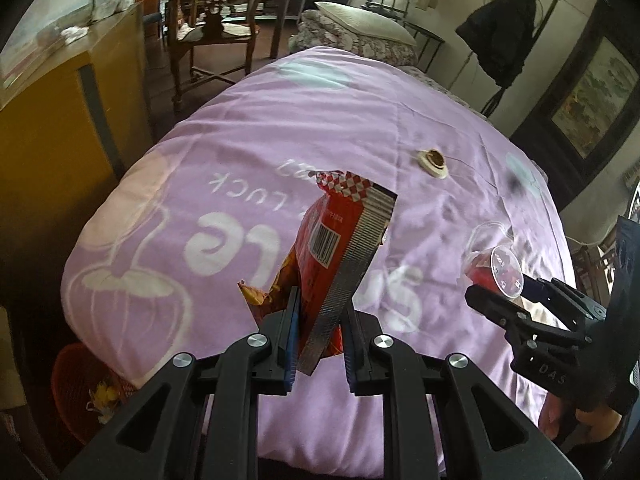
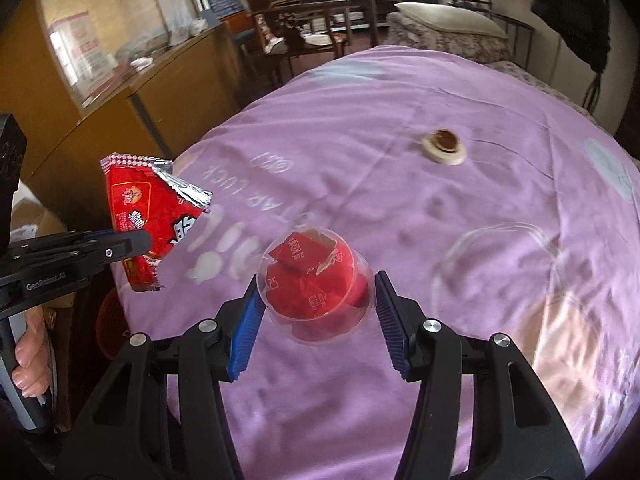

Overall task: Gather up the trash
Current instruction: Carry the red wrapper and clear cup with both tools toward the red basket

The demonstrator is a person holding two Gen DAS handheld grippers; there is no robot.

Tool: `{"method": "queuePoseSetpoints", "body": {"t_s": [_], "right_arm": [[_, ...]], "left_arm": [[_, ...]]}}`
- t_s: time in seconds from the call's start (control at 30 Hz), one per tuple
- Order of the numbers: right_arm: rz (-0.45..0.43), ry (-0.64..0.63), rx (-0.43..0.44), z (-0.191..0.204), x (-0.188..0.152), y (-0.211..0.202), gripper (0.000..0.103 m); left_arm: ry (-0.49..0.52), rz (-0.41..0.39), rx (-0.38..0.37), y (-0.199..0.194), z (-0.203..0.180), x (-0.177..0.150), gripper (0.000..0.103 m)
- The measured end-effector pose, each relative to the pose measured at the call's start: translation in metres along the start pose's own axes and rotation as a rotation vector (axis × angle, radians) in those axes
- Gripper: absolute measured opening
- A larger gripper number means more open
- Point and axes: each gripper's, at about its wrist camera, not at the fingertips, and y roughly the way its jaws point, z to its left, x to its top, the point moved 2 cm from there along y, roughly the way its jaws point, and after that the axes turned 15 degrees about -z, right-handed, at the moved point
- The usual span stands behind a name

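- The left hand-held gripper [image 1: 320,344] has its blue-padded jaws drawn narrow and clamped on a red snack wrapper [image 1: 340,248] with a silver crimped edge and a barcode; the wrapper stands up between the pads, lifted clear of the purple bedspread [image 1: 248,128].
- In the right wrist view the same wrapper [image 2: 148,220] hangs off the near left edge of the bedspread [image 2: 400,112], pinched by the left hand-held gripper [image 2: 140,246], with fingers [image 2: 28,356] wrapped round its handle below.
- The right hand-held gripper [image 2: 316,312] holds a clear plastic cup [image 2: 316,288] at about half width, one blue pad on each side of the cup's wall; crumpled red wrappers fill the cup, which is raised above the near part of the bedspread.
- From the left wrist view that cup [image 1: 498,270] shows at the right side of the bedspread, in the right hand-held gripper [image 1: 496,296].
- A round cream-coloured lid with a brown centre [image 2: 444,146] lies on the bedspread, well beyond the cup towards the pillow [image 2: 448,18] end.
- A clear, flat, ring-like piece of plastic [image 2: 500,264] lies on the bedspread to the right of the cup.
- An orange-red basket [image 1: 84,388] with scraps inside stands on the floor below the bedspread's near left corner.
- A yellow-brown cabinet [image 1: 52,120] runs along the left side of the bed.
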Motion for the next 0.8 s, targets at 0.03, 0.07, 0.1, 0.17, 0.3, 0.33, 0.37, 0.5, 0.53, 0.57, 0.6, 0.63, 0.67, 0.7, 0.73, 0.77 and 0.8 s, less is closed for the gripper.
{"method": "queuePoseSetpoints", "body": {"t_s": [0.03, 0.07, 0.1, 0.17, 0.3, 0.33, 0.37, 0.5, 0.53, 0.57, 0.6, 0.63, 0.67, 0.7, 0.73, 0.77, 0.8], "right_arm": [[0.003, -0.008, 0.009, 0.006, 0.000, 0.001, 0.054], [0.005, -0.013, 0.014, 0.009, 0.000, 0.002, 0.054], [0.007, -0.020, 0.019, 0.016, 0.000, 0.003, 0.054], [0.016, -0.037, 0.036, 0.028, -0.001, 0.006, 0.054], [0.029, -0.071, 0.064, 0.051, -0.002, 0.009, 0.054], [0.031, -0.079, 0.071, 0.057, -0.002, 0.009, 0.054], [0.032, -0.090, 0.081, 0.064, -0.003, 0.009, 0.054], [0.046, -0.130, 0.125, 0.095, -0.005, 0.015, 0.054], [0.050, -0.139, 0.135, 0.102, -0.006, 0.016, 0.054], [0.056, -0.150, 0.148, 0.112, -0.007, 0.018, 0.054], [0.062, -0.165, 0.163, 0.122, -0.008, 0.019, 0.054], [0.065, -0.183, 0.178, 0.134, -0.009, 0.021, 0.054], [0.066, -0.196, 0.188, 0.142, -0.010, 0.021, 0.054], [0.069, -0.213, 0.204, 0.153, -0.011, 0.022, 0.054], [0.072, -0.225, 0.218, 0.163, -0.011, 0.023, 0.054], [0.076, -0.239, 0.234, 0.174, -0.013, 0.024, 0.054], [0.082, -0.254, 0.252, 0.186, -0.014, 0.025, 0.054]], "left_arm": [[-0.005, 0.000, 0.004, -0.001, 0.003, -0.001, 0.019], [-0.012, 0.000, 0.007, -0.003, 0.008, -0.002, 0.019], [-0.015, -0.001, 0.011, -0.005, 0.011, -0.003, 0.019], [-0.026, -0.004, 0.021, -0.010, 0.021, -0.007, 0.019], [-0.055, -0.007, 0.036, -0.018, 0.040, -0.014, 0.019], [-0.062, -0.006, 0.042, -0.021, 0.045, -0.017, 0.019], [-0.068, -0.006, 0.047, -0.023, 0.050, -0.020, 0.019], [-0.098, -0.012, 0.074, -0.038, 0.073, -0.031, 0.019], [-0.109, -0.015, 0.081, -0.042, 0.080, -0.033, 0.019], [-0.119, -0.019, 0.089, -0.045, 0.087, -0.035, 0.019], [-0.129, -0.022, 0.096, -0.049, 0.093, -0.037, 0.019], [-0.140, -0.026, 0.106, -0.054, 0.101, -0.040, 0.019], [-0.153, -0.031, 0.119, -0.059, 0.110, -0.043, 0.019], [-0.163, -0.032, 0.128, -0.062, 0.117, -0.045, 0.019], [-0.177, -0.034, 0.140, -0.066, 0.126, -0.048, 0.019], [-0.192, -0.036, 0.152, -0.070, 0.135, -0.051, 0.019], [-0.208, -0.039, 0.164, -0.075, 0.145, -0.055, 0.019]]}}
